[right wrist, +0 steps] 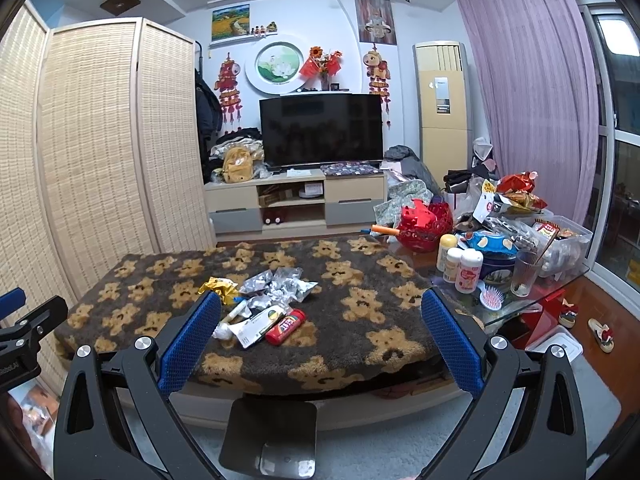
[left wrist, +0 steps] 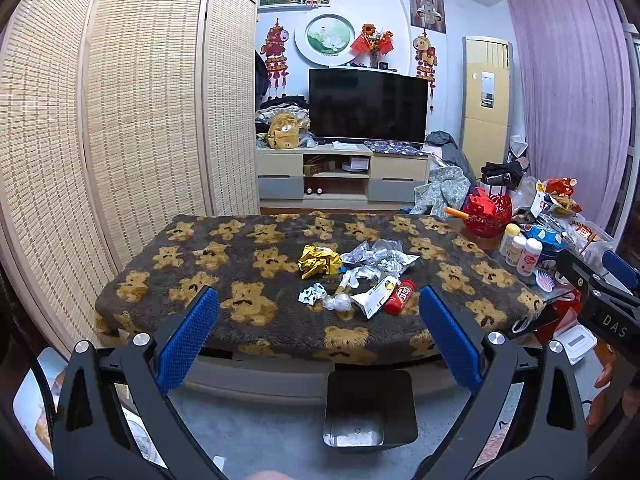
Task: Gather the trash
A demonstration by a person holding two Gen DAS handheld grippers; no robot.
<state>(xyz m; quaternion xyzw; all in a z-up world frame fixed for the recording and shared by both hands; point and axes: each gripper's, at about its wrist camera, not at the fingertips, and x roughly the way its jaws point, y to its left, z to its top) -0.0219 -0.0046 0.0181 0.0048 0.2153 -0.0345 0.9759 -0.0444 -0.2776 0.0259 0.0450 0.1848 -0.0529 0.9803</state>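
Both grippers, left (left wrist: pixel 319 320) and right (right wrist: pixel 321 326), hover with fingers wide apart and empty before the table's (left wrist: pixel 168 264) near edge. Trash pile (left wrist: pixel 352 276) lies mid-table; bare blanket surrounds it. Black bin (left wrist: pixel 370 410) stands on the floor below that edge.

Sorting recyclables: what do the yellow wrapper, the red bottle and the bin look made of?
Yellow wrapper: crumpled shiny foil or metallised film, judging by its creases and glints. Red bottle: glossy, probably plastic. Bin: smooth dark material, likely plastic, though metal is possible.
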